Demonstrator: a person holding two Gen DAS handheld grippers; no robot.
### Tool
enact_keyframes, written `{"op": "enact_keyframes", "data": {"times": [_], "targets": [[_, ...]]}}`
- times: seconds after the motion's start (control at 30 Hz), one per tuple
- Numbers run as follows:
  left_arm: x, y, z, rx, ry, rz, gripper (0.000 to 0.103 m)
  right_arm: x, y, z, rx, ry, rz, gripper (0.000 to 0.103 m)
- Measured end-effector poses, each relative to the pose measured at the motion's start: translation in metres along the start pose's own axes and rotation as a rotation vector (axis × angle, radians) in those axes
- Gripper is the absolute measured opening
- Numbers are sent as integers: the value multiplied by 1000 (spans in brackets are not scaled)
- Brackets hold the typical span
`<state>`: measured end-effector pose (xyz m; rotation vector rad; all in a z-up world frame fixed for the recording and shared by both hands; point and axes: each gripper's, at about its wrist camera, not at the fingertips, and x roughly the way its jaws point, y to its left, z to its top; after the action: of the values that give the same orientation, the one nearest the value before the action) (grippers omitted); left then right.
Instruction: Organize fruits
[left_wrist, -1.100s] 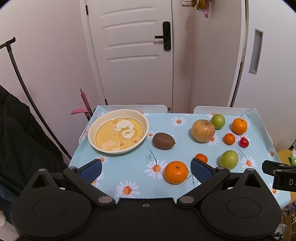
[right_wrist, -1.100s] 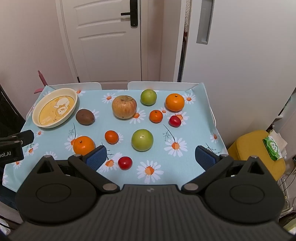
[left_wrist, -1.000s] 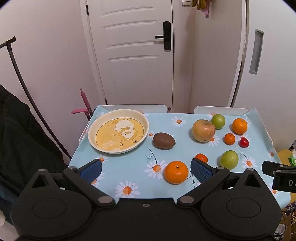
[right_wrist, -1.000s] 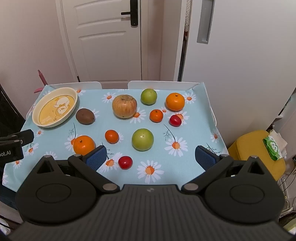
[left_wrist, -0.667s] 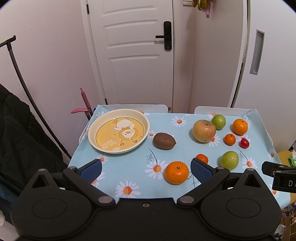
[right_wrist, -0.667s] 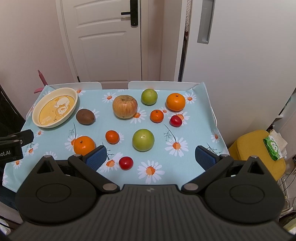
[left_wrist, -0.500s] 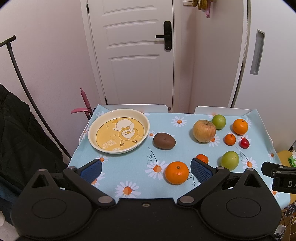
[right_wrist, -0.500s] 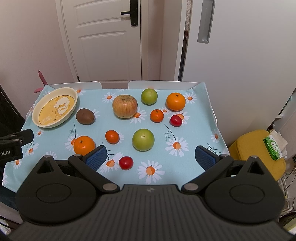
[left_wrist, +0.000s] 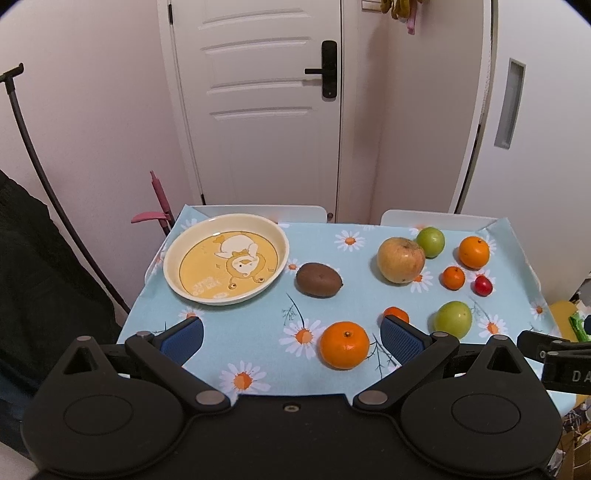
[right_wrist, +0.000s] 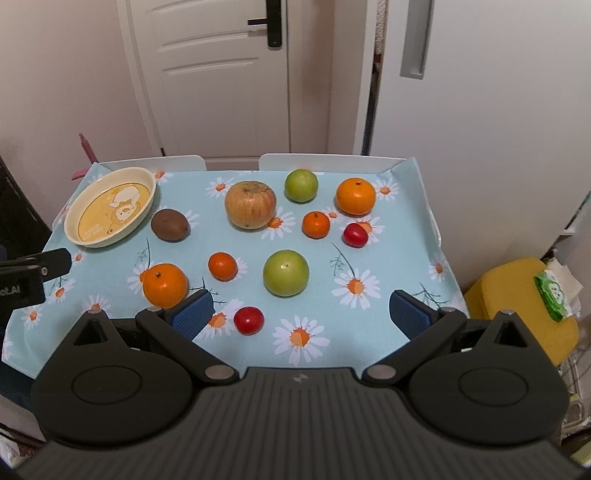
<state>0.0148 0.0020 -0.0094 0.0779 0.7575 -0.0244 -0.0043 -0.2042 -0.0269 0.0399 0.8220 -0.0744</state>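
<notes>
An empty cream plate (left_wrist: 173, 280) (right_wrist: 70, 221) with a yellow duck picture sits at the table's far left. Loose fruit lies on the daisy tablecloth: a brown kiwi (left_wrist: 319, 279) (right_wrist: 170, 224), a large apple (left_wrist: 400, 259) (right_wrist: 250, 204), two green fruits (right_wrist: 286, 272) (right_wrist: 301, 185), big oranges (left_wrist: 344, 344) (right_wrist: 165, 285) (right_wrist: 355, 196), small tangerines (right_wrist: 222, 266) (right_wrist: 316, 224) and small red fruits (right_wrist: 248, 320) (right_wrist: 355, 234). My left gripper (left_wrist: 291, 338) is open and empty above the near edge, the orange between its fingers. My right gripper (right_wrist: 301, 314) is open and empty above the near red fruit.
A white door (left_wrist: 258, 103) and walls stand behind the table. Two white chair backs (right_wrist: 325, 160) touch its far edge. A yellow stool (right_wrist: 517, 295) with a green packet stands right of the table. Dark fabric (left_wrist: 37, 295) hangs at the left.
Both views have drifted very slightly; the fruit and plate have not moved. Both grippers stay open.
</notes>
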Motion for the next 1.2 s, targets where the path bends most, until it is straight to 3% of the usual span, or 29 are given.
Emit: {"op": "enact_keyframes", "data": {"times": [0.5, 0.9, 1.17, 1.2], "targets": [[80, -25, -31, 30, 23, 3, 102, 95, -25, -13, -89, 3, 116, 103], [134, -49, -51, 56, 42, -21, 91, 144, -22, -16, -146, 8, 190, 101], [153, -59, -53, 76, 56, -22, 74, 161, -21, -15, -140, 20, 208, 97], [155, -59, -52, 76, 60, -22, 68, 162, -21, -15, -138, 22, 210, 96]]}}
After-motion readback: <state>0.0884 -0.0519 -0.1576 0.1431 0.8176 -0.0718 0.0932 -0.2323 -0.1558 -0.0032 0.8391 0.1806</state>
